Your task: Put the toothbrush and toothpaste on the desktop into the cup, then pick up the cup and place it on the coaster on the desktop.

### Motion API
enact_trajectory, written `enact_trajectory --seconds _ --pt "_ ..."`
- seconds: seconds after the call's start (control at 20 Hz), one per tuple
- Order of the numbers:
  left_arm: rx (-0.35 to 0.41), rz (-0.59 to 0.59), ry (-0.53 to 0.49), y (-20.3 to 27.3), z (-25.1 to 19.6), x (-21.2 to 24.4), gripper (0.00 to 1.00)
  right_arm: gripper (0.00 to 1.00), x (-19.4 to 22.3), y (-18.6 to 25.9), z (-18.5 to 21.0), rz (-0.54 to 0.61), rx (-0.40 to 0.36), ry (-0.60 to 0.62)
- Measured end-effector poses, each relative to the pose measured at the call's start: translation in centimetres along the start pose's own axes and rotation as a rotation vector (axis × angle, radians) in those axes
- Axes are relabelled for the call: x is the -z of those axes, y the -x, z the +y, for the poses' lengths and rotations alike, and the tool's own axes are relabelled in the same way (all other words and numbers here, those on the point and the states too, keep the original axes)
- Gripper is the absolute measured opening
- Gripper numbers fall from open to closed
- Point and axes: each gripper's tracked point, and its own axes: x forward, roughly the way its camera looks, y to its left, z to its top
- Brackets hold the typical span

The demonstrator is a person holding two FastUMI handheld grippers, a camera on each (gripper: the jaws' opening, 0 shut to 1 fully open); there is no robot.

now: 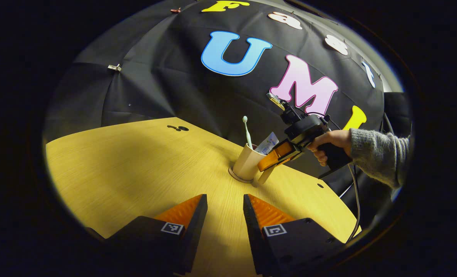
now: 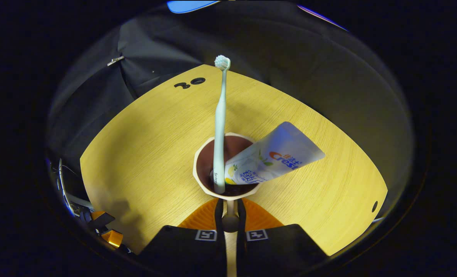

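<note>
a: what does the cup (image 2: 226,169) look like?
b: cream outside, dark inside, standing on a round coaster (image 1: 240,177) on the wooden desktop (image 1: 136,169)
a: and in it?
b: one pale toothbrush (image 2: 220,127), bristles up, and one white toothpaste (image 2: 274,157) tube leaning out
a: the claws?
b: right gripper (image 2: 230,215) pinches the cup's handle; left gripper (image 1: 225,207) hangs wide apart, holding nothing

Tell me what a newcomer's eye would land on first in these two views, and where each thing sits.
First the beige cup near the middle of the wooden desktop, with a pale toothbrush standing bristles-up in it and a toothpaste tube leaning out over its rim. Next the right gripper, its orange fingers closed on the cup's handle; in the left gripper view the cup sits on a round coaster. The left gripper waits open, nearer, above bare wood.
</note>
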Motion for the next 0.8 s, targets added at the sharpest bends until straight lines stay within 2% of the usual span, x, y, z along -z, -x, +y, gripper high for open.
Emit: enact_trajectory --seconds 0.1,0.35,0.4,0.45,0.5,0.55,0.6,0.7,0.75,0.8 --pt "-0.001 -0.002 -0.002 -0.1 0.2 -0.6 0.61 0.2 0.2 0.1 -0.1 0.006 0.003 -0.008" --pt "0.0 0.012 -0.02 -0.1 0.7 -1.5 0.61 0.29 0.0 1.3 -0.2 -0.013 -0.002 -0.014" --pt "0.002 0.018 -0.026 0.1 0.5 -1.7 0.61 0.34 -0.1 1.9 -0.1 -0.018 -0.009 -0.023" --pt "0.005 0.02 -0.034 0.2 0.4 -2.1 0.61 0.29 0.0 2.2 -0.1 -0.026 -0.014 -0.034" --pt "0.006 0.023 -0.041 0.4 0.4 -2.3 0.61 0.36 0.0 2.6 0.1 -0.035 -0.017 -0.041" --pt "0.008 0.025 -0.048 0.5 0.4 -2.6 0.61 0.31 0.1 3.1 0.1 -0.049 -0.018 -0.041" --pt "0.011 0.029 -0.055 0.6 0.2 -2.9 0.61 0.48 0.1 3.7 0.2 -0.07 -0.015 -0.043" --pt "0.018 0.041 -0.064 0.8 -0.3 -3.5 0.61 0.32 -0.1 5.0 0.0 -0.129 0.0 -0.059" --pt "0.018 0.044 -0.071 1.0 -0.5 -4.0 0.61 0.41 -0.2 5.9 0.1 -0.163 0.006 -0.072" --pt "0.022 0.045 -0.078 1.1 -0.8 -4.4 0.61 0.41 -0.2 6.6 0.2 -0.197 0.004 -0.086"
